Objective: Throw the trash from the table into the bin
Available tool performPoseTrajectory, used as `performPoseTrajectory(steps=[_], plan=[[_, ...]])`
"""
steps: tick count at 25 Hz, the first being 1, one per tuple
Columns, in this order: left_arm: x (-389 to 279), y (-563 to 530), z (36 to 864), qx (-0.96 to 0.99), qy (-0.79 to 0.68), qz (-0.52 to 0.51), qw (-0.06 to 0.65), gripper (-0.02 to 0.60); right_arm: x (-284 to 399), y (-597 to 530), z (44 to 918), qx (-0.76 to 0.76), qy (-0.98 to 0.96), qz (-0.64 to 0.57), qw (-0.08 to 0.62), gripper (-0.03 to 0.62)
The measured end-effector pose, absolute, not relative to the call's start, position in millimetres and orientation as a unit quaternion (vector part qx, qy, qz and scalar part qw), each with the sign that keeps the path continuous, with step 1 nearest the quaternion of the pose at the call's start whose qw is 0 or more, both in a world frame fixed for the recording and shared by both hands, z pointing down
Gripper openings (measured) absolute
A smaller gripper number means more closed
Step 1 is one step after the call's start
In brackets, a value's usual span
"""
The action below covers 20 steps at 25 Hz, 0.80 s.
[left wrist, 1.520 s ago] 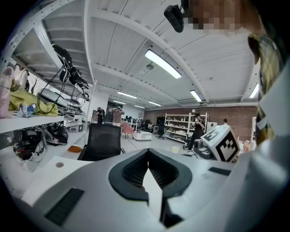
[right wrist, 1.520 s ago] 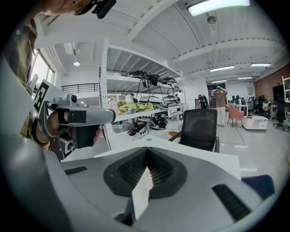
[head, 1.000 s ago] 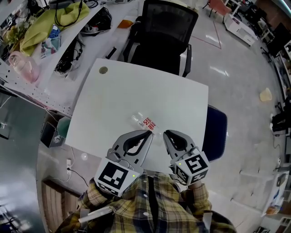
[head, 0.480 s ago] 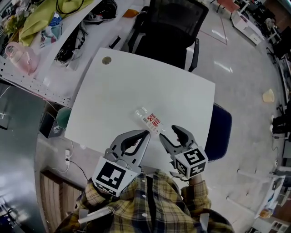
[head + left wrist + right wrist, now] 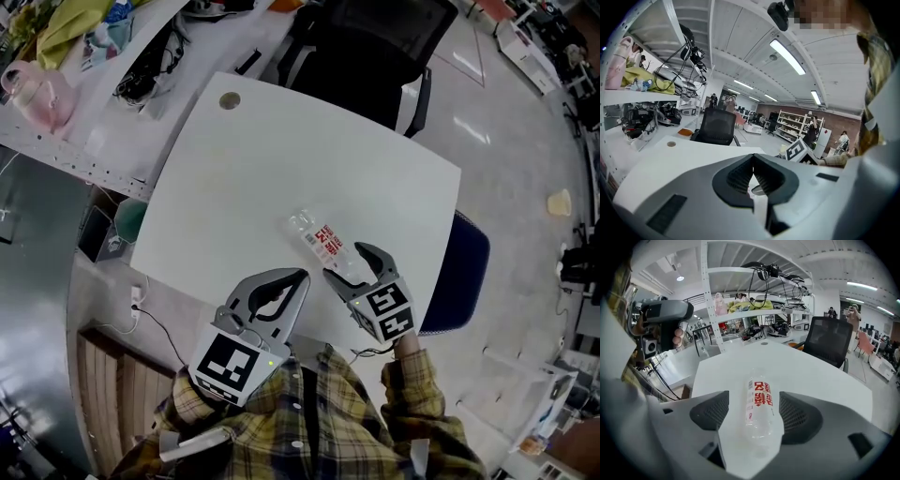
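You are straddling the clear bottle [image 5: 322, 244] on the white table [image 5: 281, 159] with your right gripper [image 5: 343, 261], jaws opening, unclamped; your left gripper [image 5: 302, 276] is sitting clenched, empty. Closing off-centre risks rolling the bottle away.

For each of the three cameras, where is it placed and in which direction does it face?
Head view: on the person's head, looking steeply down at the white table; shows left gripper, right gripper and plaid shirt.
Left gripper view: on the left gripper, looking across the table toward the black chair; its own jaws are together.
Right gripper view: on the right gripper, tilted down at the bottle, which lies untouched between its opening jaws.
Shared: head view and right gripper view both show bottle and left gripper.
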<state>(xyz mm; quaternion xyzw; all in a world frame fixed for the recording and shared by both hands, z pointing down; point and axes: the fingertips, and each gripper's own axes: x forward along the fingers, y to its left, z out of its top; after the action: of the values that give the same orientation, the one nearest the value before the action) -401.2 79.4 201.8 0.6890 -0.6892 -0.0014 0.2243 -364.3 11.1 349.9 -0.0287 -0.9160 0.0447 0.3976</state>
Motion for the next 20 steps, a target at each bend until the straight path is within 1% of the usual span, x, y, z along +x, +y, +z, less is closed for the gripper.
performPoseTrajectory(steps=[6, 12, 20], plan=[[-409, 85, 216, 0.676, -0.694, -0.012, 0.247, 0.009, -370, 11, 389, -0.036, -0.897, 0.031, 0.440, 0.311], [-412, 89, 229, 0.671, -0.695, -0.009, 0.258, 0.009, -371, 7, 416, -0.034, -0.885, 0.026, 0.463, 0.313], [-417, 93, 239, 0.670, -0.692, -0.001, 0.267, 0.009, -367, 11, 441, -0.037, -0.870, 0.053, 0.489, 0.311]])
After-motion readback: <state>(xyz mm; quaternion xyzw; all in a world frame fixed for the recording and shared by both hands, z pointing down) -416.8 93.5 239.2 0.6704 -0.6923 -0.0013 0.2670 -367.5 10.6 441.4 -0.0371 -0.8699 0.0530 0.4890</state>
